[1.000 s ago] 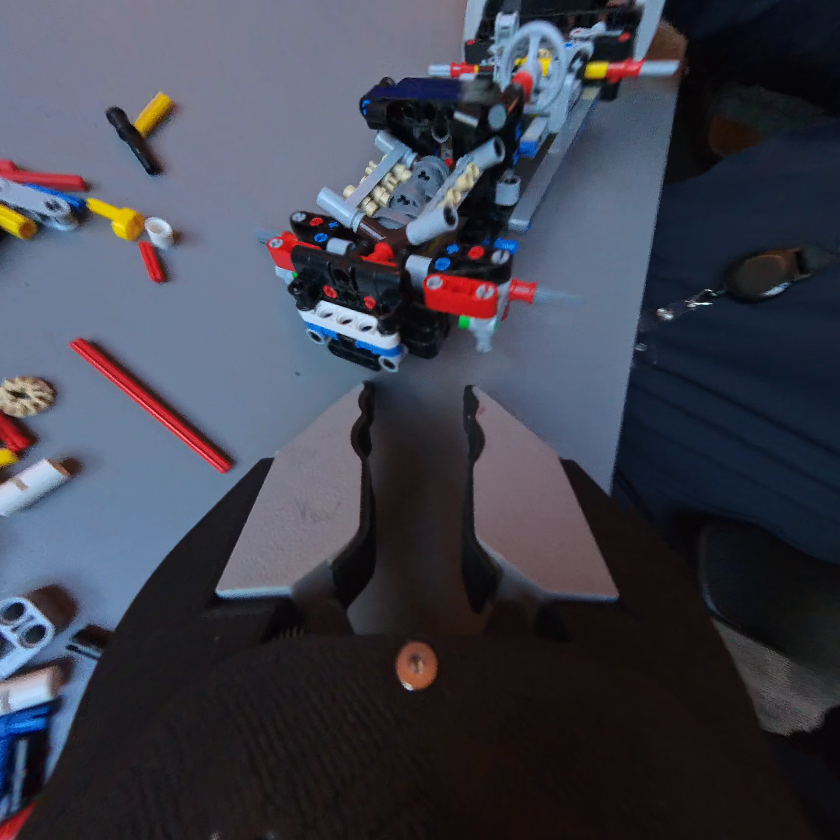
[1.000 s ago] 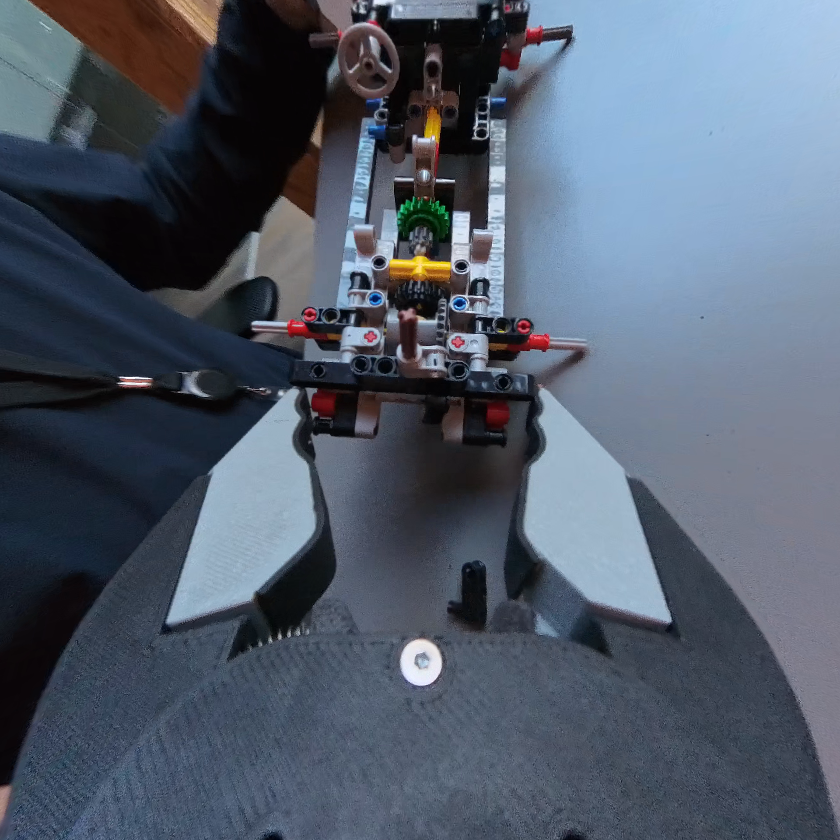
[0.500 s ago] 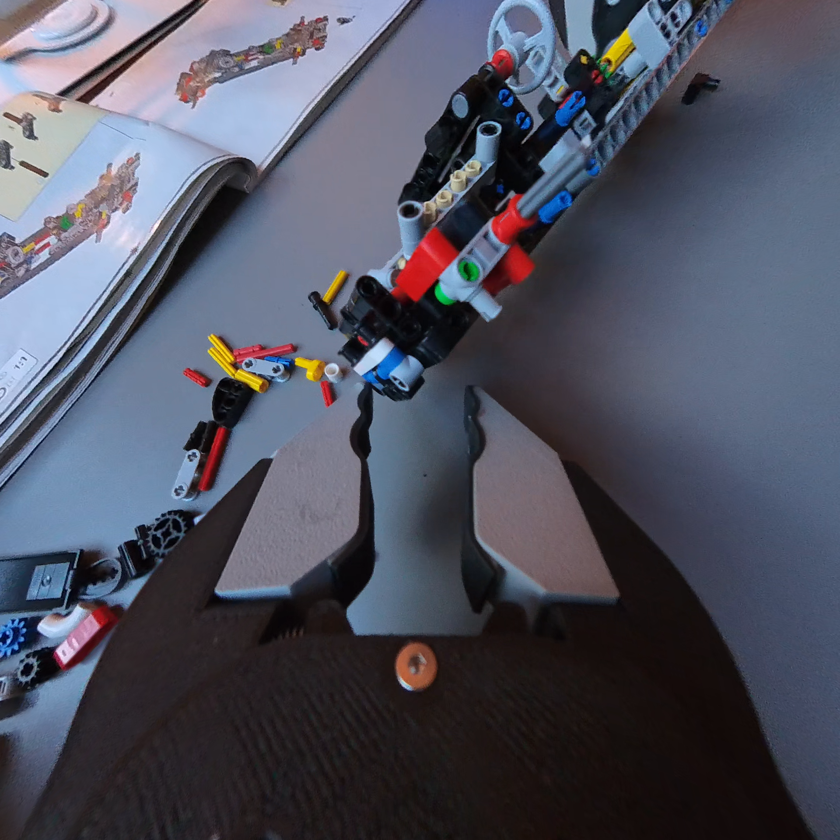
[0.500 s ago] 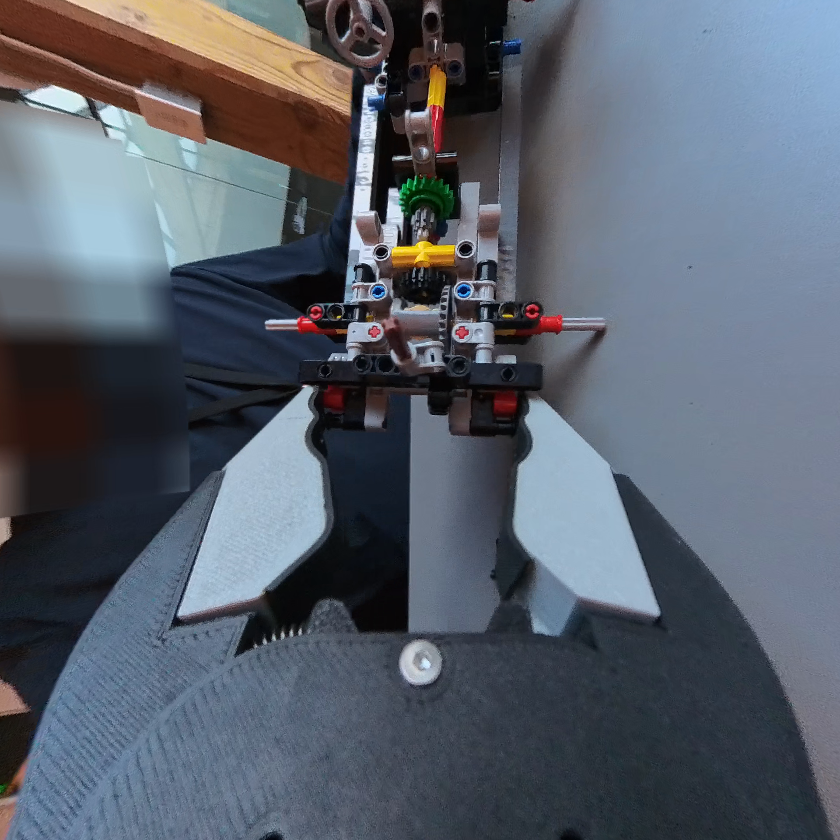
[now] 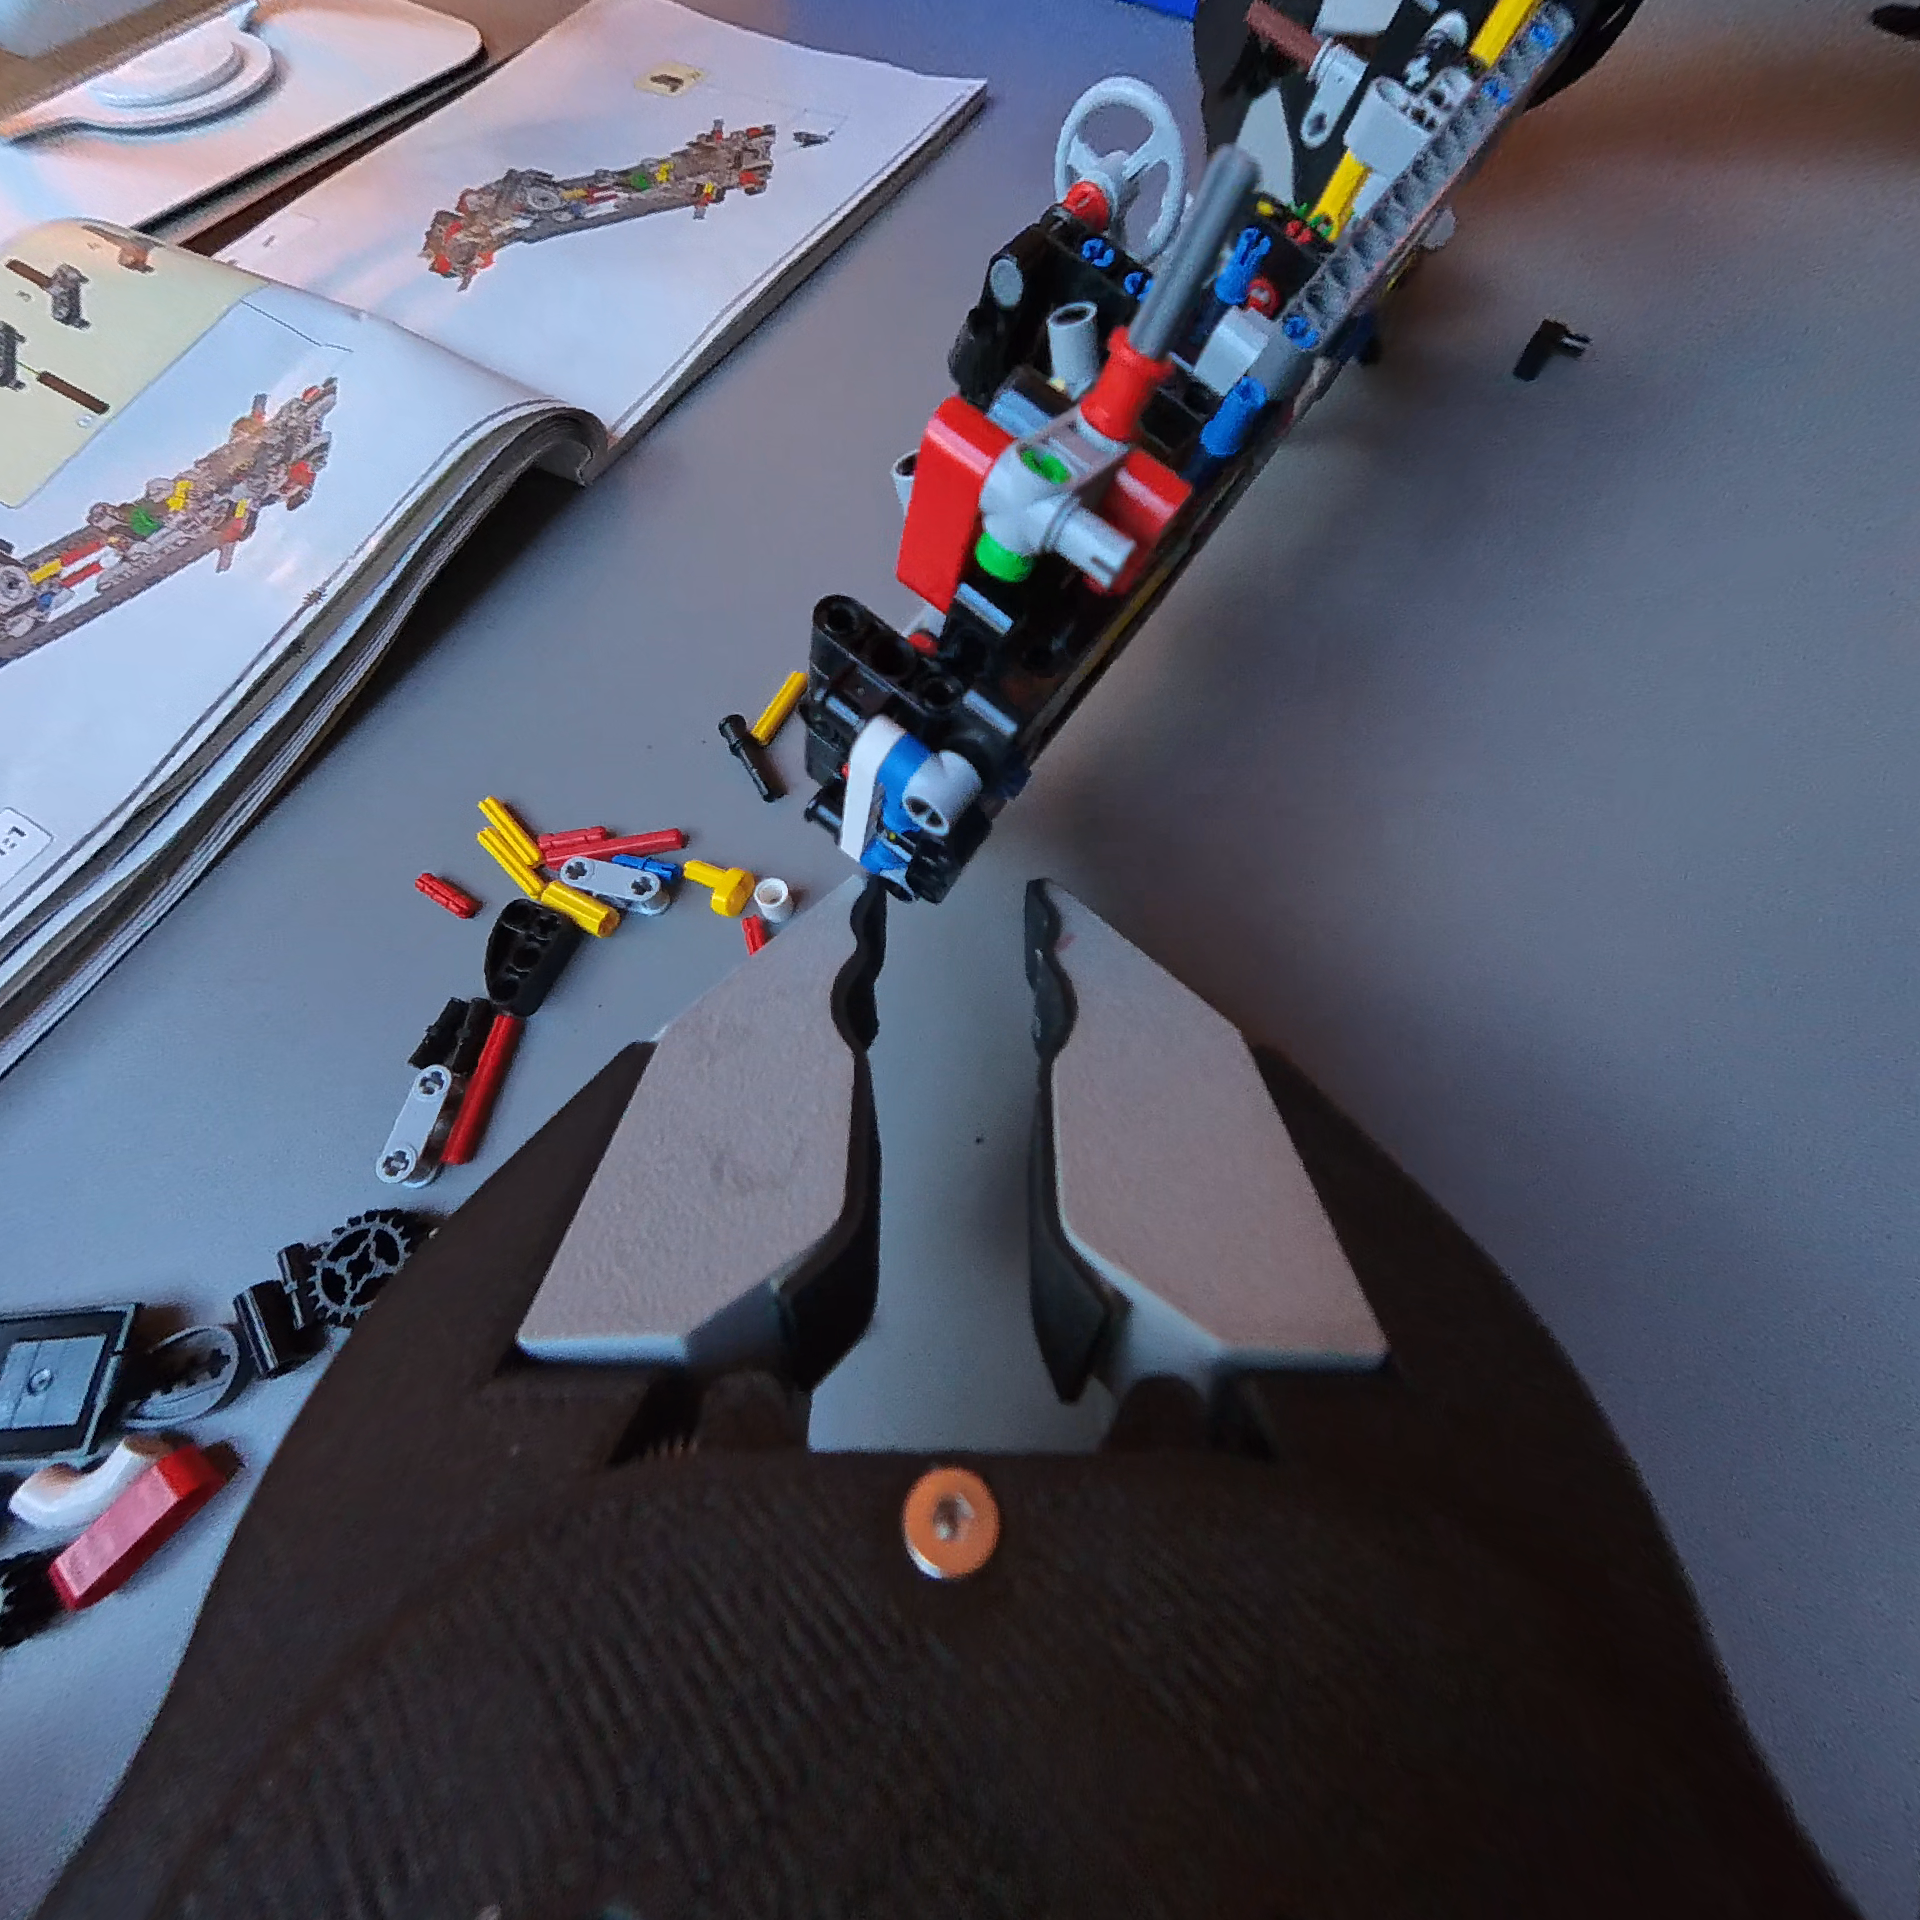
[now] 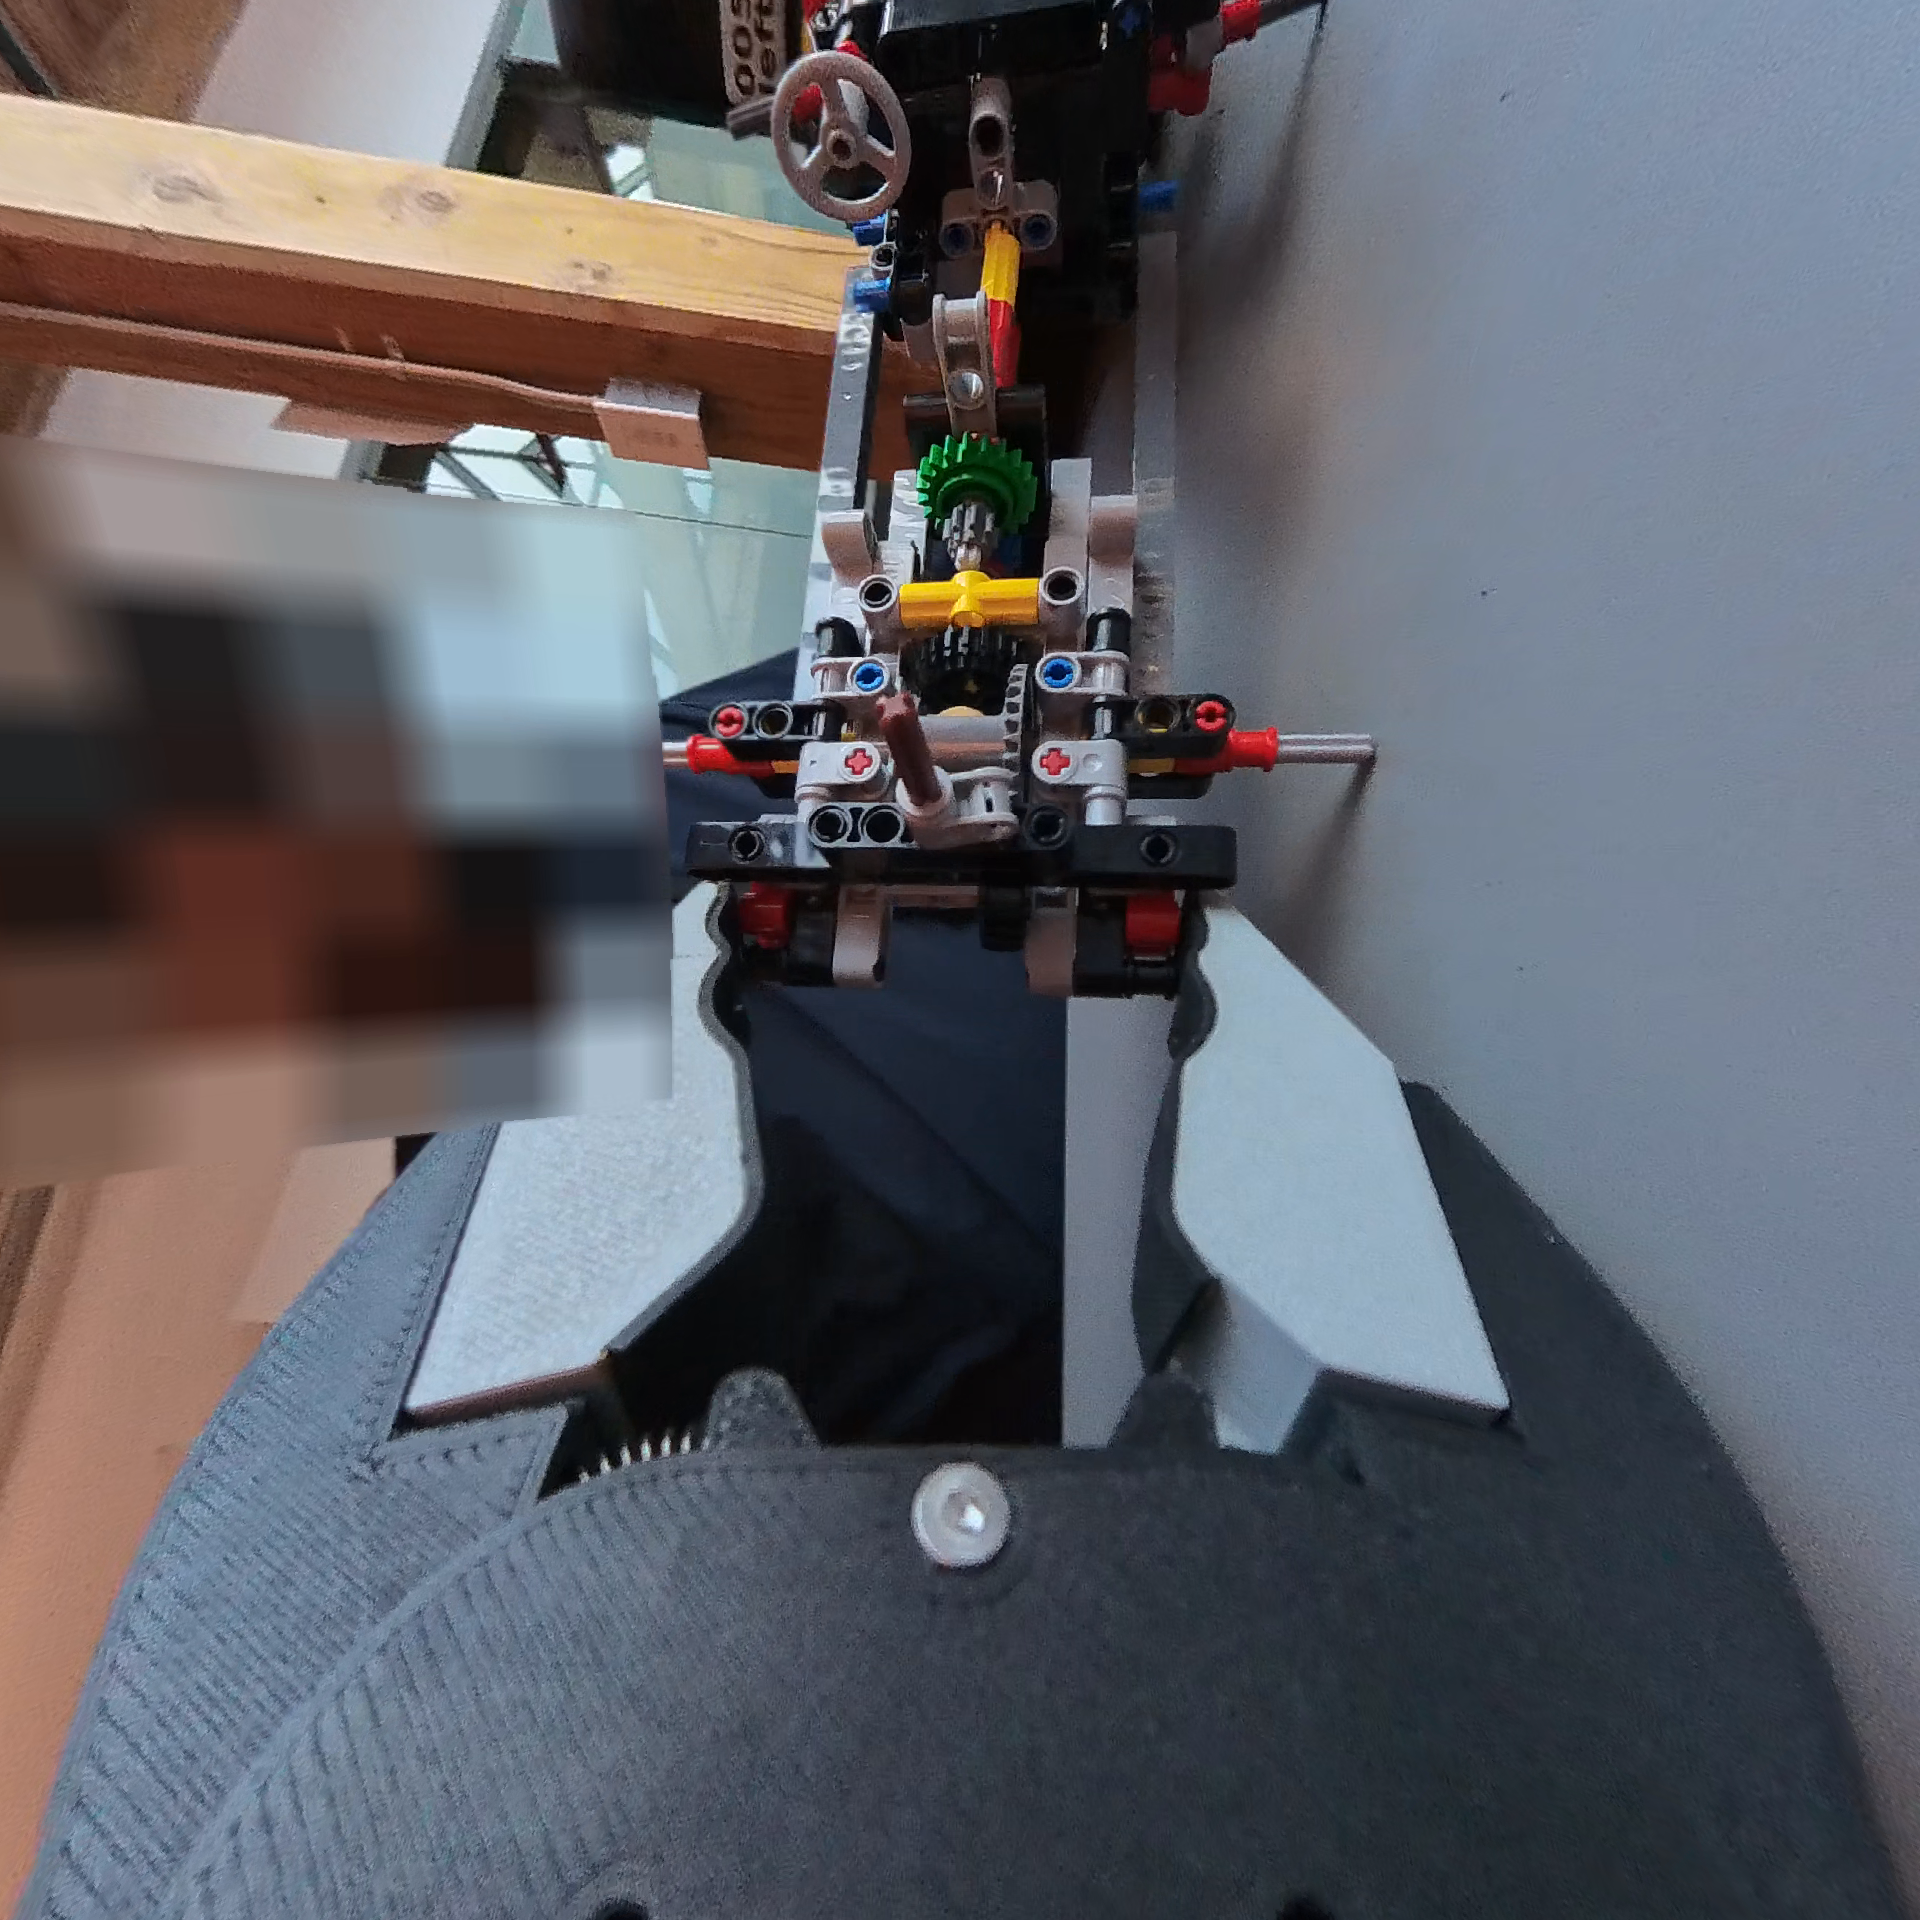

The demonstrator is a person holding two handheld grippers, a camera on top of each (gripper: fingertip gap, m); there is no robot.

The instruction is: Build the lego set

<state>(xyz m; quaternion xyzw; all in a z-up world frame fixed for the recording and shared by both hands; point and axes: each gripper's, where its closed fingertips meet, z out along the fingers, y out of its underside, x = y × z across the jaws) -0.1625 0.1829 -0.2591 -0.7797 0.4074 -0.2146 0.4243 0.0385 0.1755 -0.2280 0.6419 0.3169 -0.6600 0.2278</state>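
Left gripper (image 5: 951,894) part open, nothing in grip, left fingertip (image 5: 854,904) right by blue-white nose of brick-built chassis (image 5: 1039,499). Open instruction booklet (image 5: 312,416) at desk's (image 5: 1558,935) far left, loose pins and gears (image 5: 582,883) scattered between booklet and chassis. Right gripper (image 6: 956,956) clamped wide on chassis rear end (image 6: 961,842), pads pressed on both sides, that end hanging off desk edge.

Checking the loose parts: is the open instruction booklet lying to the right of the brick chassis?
No, the open instruction booklet lies left of the brick chassis.
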